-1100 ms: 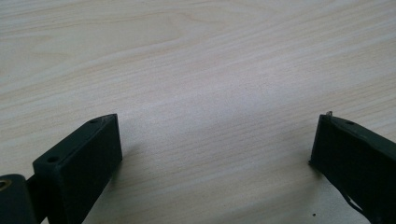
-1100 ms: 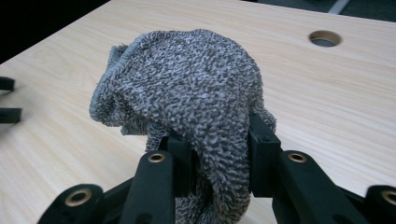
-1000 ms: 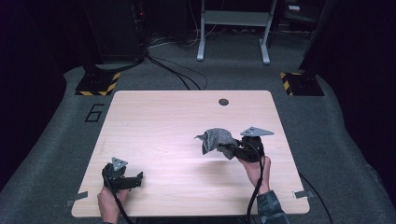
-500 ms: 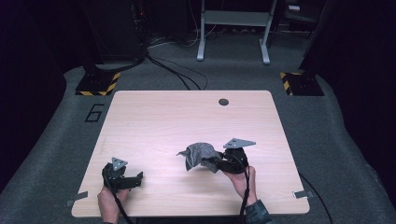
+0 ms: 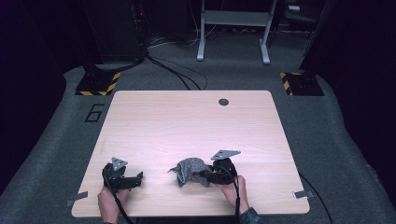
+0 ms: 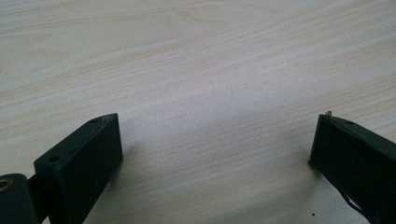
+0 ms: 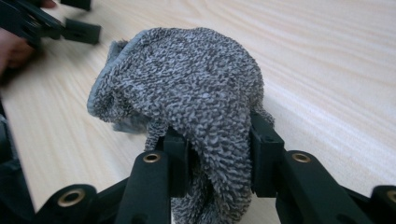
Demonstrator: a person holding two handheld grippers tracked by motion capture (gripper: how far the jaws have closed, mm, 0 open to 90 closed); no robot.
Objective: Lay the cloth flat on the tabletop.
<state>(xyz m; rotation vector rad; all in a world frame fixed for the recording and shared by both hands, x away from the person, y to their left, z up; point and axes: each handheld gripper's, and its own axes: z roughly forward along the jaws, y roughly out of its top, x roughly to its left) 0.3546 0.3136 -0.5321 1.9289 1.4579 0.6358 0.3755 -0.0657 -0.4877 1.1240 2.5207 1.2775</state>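
The right tongs (image 7: 212, 158) pinch the grey cloth (image 7: 187, 88), probably to carry it; it bunches just past their tips; the left tongs (image 6: 215, 154) rest spread wide on the bare tabletop (image 5: 187, 121).

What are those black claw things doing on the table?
A person holds a black two-jaw gripper in each hand at a light wooden table. The right gripper has its jaws shut on a fuzzy grey towel cloth, bunched up near the table's front edge. The left gripper rests with its jaws wide apart, nothing between them.
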